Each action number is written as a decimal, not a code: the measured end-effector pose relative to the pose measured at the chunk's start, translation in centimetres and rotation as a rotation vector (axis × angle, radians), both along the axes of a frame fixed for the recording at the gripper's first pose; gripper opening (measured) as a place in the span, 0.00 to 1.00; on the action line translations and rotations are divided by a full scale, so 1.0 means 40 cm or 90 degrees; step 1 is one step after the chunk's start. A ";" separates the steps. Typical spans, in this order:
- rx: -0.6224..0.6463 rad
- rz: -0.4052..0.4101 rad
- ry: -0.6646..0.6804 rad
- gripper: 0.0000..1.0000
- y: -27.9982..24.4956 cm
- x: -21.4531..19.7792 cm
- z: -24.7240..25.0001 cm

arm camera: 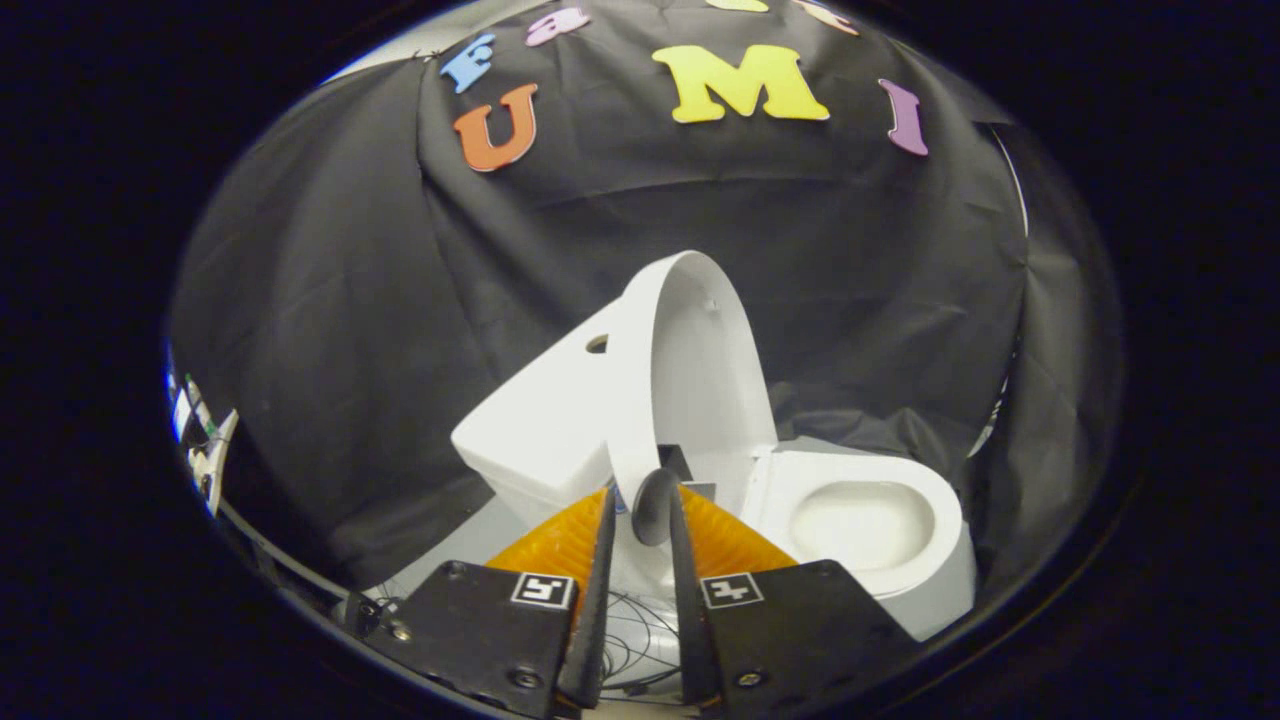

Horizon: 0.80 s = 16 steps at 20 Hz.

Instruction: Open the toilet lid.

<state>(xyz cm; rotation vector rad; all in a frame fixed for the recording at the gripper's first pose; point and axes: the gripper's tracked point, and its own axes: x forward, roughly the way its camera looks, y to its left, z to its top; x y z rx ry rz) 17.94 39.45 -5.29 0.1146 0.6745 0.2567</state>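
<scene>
The toilet lid [690, 380] stands raised, nearly upright, leaning back toward the tank [540, 420], so the bowl [865, 525] lies exposed beside it. The gripper [640, 520] sits just before the lid's lower edge, its jaws narrowly parted and gripping nothing, apparently released since the lid seems to balance unaided.

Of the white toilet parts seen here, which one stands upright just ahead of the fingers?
The lid: it stands raised on edge just beyond the gripper, against the tank. The bowl lies flat and open beside it.
</scene>
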 end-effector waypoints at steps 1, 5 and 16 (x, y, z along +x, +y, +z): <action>-0.005 0.005 -0.016 0.39 -0.009 -0.007 0.020; 0.000 0.013 -0.075 0.61 -0.068 -0.027 0.095; 0.042 0.014 -0.130 0.67 -0.290 -0.161 0.182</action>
